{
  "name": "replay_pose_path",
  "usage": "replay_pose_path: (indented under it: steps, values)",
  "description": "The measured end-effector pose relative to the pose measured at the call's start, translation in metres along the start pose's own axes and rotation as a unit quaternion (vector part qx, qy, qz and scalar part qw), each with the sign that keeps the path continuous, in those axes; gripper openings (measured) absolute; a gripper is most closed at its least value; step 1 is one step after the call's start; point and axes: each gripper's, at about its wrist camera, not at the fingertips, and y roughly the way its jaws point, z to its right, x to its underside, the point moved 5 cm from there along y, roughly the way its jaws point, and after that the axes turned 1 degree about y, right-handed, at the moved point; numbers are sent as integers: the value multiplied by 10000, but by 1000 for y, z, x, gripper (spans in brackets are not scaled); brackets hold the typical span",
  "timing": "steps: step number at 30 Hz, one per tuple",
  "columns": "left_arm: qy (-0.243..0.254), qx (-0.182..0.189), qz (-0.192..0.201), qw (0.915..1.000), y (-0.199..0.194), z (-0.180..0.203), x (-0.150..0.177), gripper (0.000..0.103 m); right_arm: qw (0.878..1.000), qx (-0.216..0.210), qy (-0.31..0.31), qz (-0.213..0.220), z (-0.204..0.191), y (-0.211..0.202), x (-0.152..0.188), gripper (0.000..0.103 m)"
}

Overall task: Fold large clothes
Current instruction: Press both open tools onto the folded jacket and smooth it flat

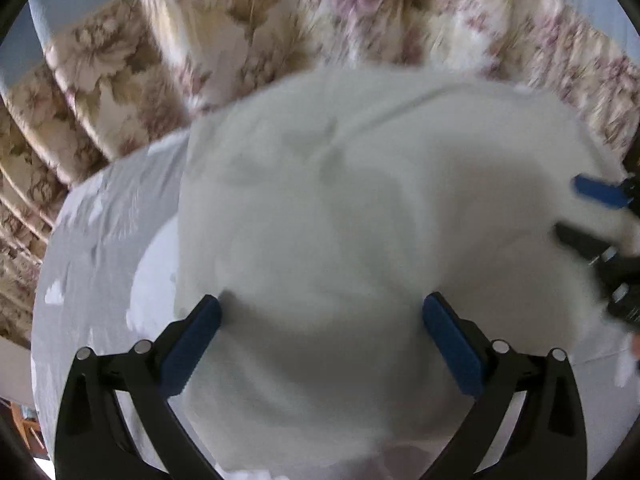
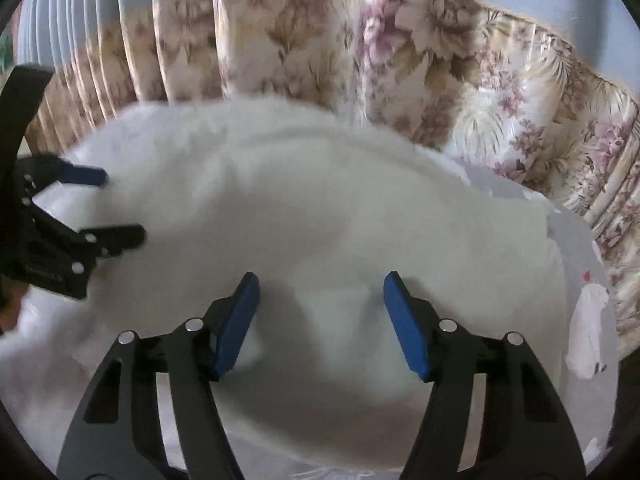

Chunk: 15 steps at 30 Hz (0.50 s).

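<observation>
The white garment is spread over the pale sheet, before floral curtains. Both the left gripper and right gripper are held above it, fingers apart and empty, seemingly so an edge can be picked.

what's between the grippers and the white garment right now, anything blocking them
Nothing visible. The left gripper and right gripper are both open directly over the white garment, with only its cloth between their fingers. The floral curtain hangs behind.
</observation>
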Motion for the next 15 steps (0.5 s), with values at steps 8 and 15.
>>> replay_pose_path:
  steps: [8,15]
  values:
    - [-149,271,181,9994,6,-16,7,102,9989,-107,449,-48,62,-4,23,57]
    - [-204,354,190,9990,4,-19,9,102,9933,-53,1138,-171,110,-7,47,75]
